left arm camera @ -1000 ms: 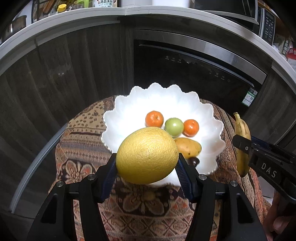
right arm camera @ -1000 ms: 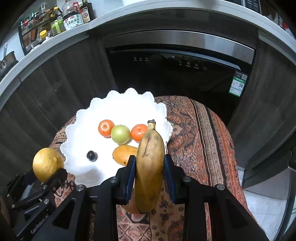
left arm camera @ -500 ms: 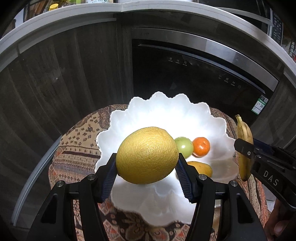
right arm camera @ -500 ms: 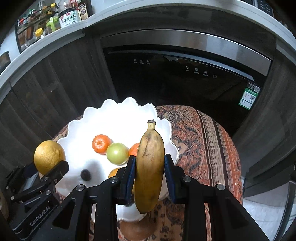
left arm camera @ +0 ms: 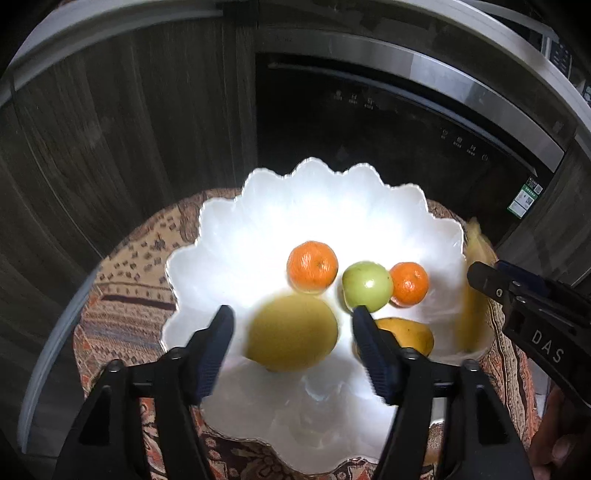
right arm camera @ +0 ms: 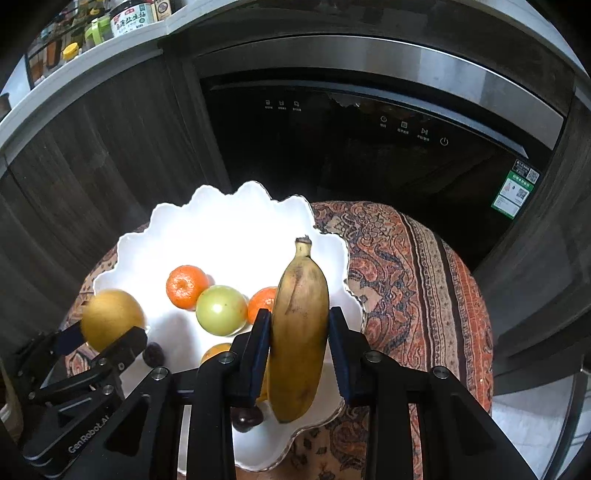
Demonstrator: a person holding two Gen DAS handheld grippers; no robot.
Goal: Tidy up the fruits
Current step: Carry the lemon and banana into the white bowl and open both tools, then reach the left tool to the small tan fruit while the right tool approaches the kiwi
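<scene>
A white scalloped bowl (left arm camera: 258, 229) (right arm camera: 207, 221) stands on a patterned cloth and holds two tangerines (left arm camera: 312, 266) (right arm camera: 186, 286), a green apple (left arm camera: 366, 286) (right arm camera: 221, 310) and a mango (left arm camera: 406, 334). My left gripper (left arm camera: 293, 345) is open over the bowl; the big yellow orange (left arm camera: 291, 332) (right arm camera: 110, 319) is blurred between the spread fingers, free of the pads. My right gripper (right arm camera: 299, 350) holds a spotted banana (right arm camera: 299, 332) upright over the bowl's right side, though gaps show beside both pads.
A dark fruit (right arm camera: 152, 353) and another (right arm camera: 246, 417) lie in the bowl's near part. A dark built-in appliance (right arm camera: 369, 129) and wooden cabinet fronts (left arm camera: 110, 129) stand behind. Bottles (right arm camera: 129, 18) sit on the counter at upper left.
My left gripper has opened and let go of the yellow orange, which drops into the bowl. Both grippers have moved lower over the bowl. The banana stays between the right fingers.
</scene>
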